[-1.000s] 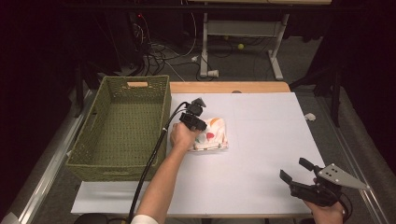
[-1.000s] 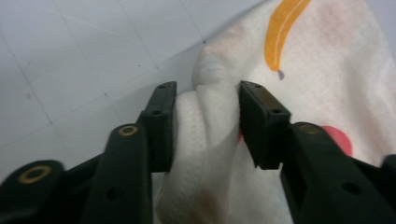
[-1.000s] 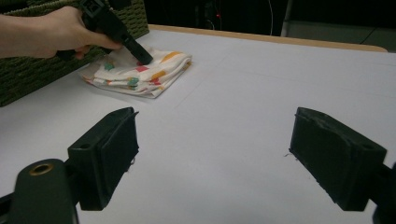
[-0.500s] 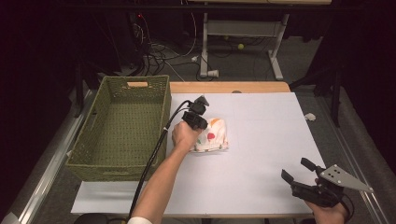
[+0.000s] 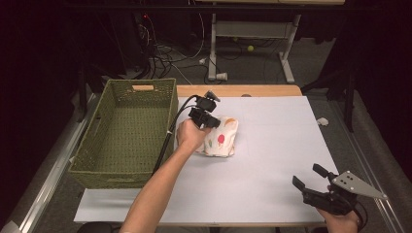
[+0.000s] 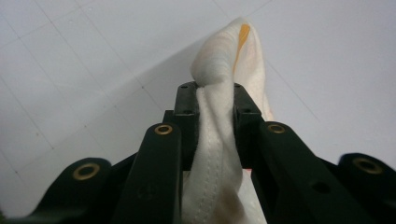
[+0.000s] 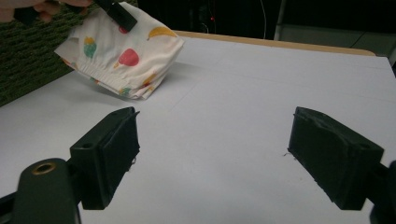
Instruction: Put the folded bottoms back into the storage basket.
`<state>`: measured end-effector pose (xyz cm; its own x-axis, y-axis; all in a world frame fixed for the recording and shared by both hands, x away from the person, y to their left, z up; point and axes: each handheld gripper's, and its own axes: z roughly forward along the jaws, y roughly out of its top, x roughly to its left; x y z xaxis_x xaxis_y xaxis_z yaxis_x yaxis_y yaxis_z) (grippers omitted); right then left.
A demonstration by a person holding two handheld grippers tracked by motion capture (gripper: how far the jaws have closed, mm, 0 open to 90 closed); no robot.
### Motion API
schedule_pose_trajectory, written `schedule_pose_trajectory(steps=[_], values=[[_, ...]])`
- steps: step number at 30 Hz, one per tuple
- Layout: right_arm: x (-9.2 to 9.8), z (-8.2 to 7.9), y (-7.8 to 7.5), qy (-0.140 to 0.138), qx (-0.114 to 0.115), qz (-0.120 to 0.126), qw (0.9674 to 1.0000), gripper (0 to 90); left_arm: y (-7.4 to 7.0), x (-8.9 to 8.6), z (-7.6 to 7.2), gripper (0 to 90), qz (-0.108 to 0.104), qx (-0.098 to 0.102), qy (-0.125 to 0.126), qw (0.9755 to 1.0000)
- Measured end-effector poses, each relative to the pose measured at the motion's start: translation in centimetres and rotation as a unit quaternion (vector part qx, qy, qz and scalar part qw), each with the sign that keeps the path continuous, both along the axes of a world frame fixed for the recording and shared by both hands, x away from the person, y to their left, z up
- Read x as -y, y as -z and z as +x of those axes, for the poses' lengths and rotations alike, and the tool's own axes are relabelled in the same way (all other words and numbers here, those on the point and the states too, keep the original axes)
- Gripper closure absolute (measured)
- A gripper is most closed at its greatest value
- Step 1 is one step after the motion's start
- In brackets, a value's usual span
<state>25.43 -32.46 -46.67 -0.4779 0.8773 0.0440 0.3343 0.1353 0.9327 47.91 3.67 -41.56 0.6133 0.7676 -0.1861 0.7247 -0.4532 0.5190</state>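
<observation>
1. Left gripper (image 6: pixel 215 100) clamped on white fruit-print fabric bundle (image 5: pixel 221 137), near surface's (image 5: pixel 272 145) left edge beside green woven basket (image 5: pixel 127 131).
2. Right gripper (image 5: pixel 311 179) wide open, empty, at near right corner.

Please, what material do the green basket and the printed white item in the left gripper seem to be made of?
Green basket: apparently woven wicker or similar fibre, matte; an open weave shows on its walls. Printed white item: soft cloth, likely cotton, matte; it folds and bunches where the left gripper pinches it, with a stitched seam visible.
</observation>
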Motion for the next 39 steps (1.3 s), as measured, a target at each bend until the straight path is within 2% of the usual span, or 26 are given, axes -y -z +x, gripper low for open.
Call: schedule_pose_trajectory(steps=[6, 11, 20, 23, 32, 39], values=[[0.3, -0.1, 0.0, 0.005, 0.002, 0.006, 1.0, 16.7, -1.9, -0.8, -1.1, 74.7, -0.02, 0.017, 0.017, 0.9995], [0.3, -0.1, 0.0, 0.007, 0.004, 0.003, 1.0, 16.8, -3.1, -1.5, -1.9, 74.7, -0.021, 0.026, 0.03, 0.999], [0.2, -0.1, 0.0, 0.012, 0.001, 0.001, 0.9999, 16.8, -5.1, -3.8, -3.4, 74.6, -0.047, 0.042, 0.031, 0.9975], [0.2, 0.0, 0.0, 0.012, 0.001, 0.0, 0.9999, 16.8, -5.8, -4.4, -4.1, 74.5, -0.041, 0.051, 0.035, 0.9972], [0.2, -0.2, 0.0, 0.014, 0.003, 0.0, 0.9999, 16.8, -7.1, -5.4, -5.2, 74.5, -0.049, 0.058, 0.036, 0.9965], [0.2, 0.0, 0.0, 0.013, 0.0, -0.001, 0.9999, 16.8, -7.5, -6.1, -5.4, 74.5, -0.062, 0.057, 0.032, 0.9959]])
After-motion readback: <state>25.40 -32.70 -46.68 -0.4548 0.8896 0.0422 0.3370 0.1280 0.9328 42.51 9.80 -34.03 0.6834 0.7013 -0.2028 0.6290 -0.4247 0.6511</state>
